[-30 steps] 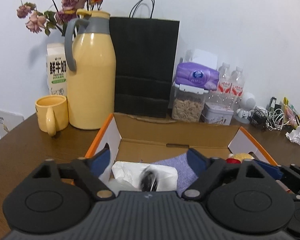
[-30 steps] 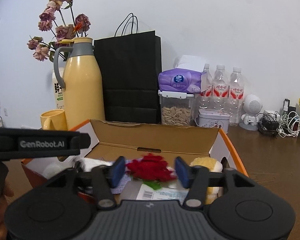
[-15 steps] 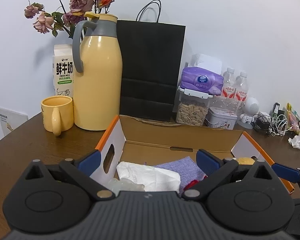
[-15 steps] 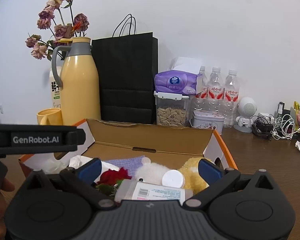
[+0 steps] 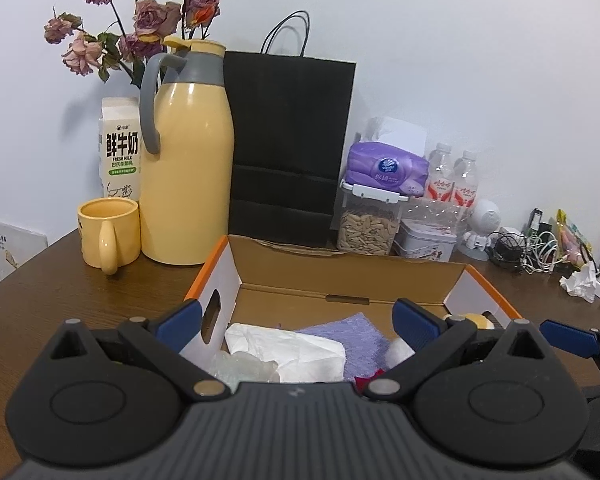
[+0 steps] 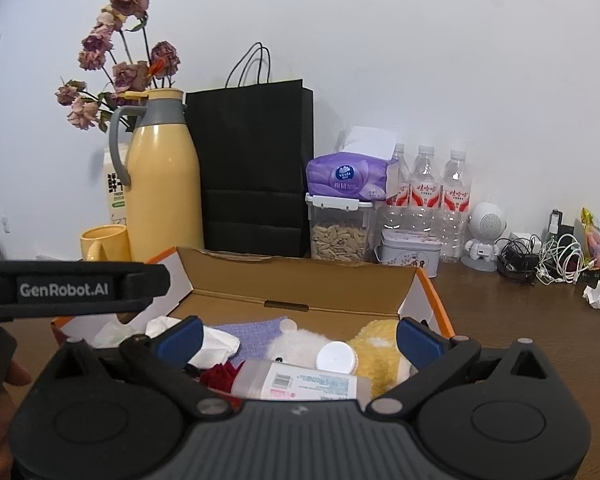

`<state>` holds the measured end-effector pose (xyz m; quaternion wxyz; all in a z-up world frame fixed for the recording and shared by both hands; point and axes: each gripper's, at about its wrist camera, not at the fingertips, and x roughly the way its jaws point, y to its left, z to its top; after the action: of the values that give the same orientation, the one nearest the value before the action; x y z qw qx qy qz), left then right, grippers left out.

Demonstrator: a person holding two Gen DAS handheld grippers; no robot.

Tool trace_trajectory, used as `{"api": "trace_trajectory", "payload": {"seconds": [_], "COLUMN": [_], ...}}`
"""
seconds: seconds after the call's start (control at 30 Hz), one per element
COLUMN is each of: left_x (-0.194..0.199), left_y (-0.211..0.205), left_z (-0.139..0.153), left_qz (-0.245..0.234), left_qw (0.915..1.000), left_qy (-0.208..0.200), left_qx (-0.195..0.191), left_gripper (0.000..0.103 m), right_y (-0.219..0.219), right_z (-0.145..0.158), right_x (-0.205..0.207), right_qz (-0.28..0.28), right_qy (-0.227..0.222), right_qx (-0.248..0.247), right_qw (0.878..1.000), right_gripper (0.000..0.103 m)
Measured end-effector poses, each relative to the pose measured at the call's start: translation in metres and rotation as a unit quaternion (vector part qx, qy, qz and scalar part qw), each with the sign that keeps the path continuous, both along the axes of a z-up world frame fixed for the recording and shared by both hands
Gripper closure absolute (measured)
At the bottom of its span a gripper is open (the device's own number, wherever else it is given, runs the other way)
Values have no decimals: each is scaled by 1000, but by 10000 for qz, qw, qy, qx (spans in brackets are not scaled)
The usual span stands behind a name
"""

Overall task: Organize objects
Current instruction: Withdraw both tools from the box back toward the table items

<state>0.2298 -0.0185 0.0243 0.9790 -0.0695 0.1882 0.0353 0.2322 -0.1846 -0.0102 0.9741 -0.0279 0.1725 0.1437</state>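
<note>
Over cardboard box point(image 6: 300, 280) | both hand-held grippers wide apart | nothing gripped

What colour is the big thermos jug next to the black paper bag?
Pale yellow thermos jug with a grey collar and handle, clearest in the left wrist view.

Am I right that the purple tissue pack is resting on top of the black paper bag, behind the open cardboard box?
Not quite: the purple tissue pack rests on the clear lidded container beside the black paper bag, as the right wrist view shows. It is indeed behind the open cardboard box.
</note>
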Motion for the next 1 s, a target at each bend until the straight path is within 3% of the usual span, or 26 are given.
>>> {"api": "trace_trajectory", "payload": {"seconds": [0.2,0.43,1.0], "left_x": [-22,-43,-71], "left_y": [-1,-1,21], "left_z": [4,-6,-36], "left_qz": [-203,-344,-163], "left_qw": [9996,9989,9980], "left_qy": [-136,-7,486], "left_qx": [107,318,382], "left_gripper": [0,0,0], "right_y": [-11,-24,-49], "right_z": [2,-4,-40], "right_x": [-19,-38,-68], "right_qz": [107,120,38], "right_qy": [-85,-47,583], "right_qx": [-70,-197,-455], "right_qw": [9999,9997,9973], "right_gripper": [0,0,0]}}
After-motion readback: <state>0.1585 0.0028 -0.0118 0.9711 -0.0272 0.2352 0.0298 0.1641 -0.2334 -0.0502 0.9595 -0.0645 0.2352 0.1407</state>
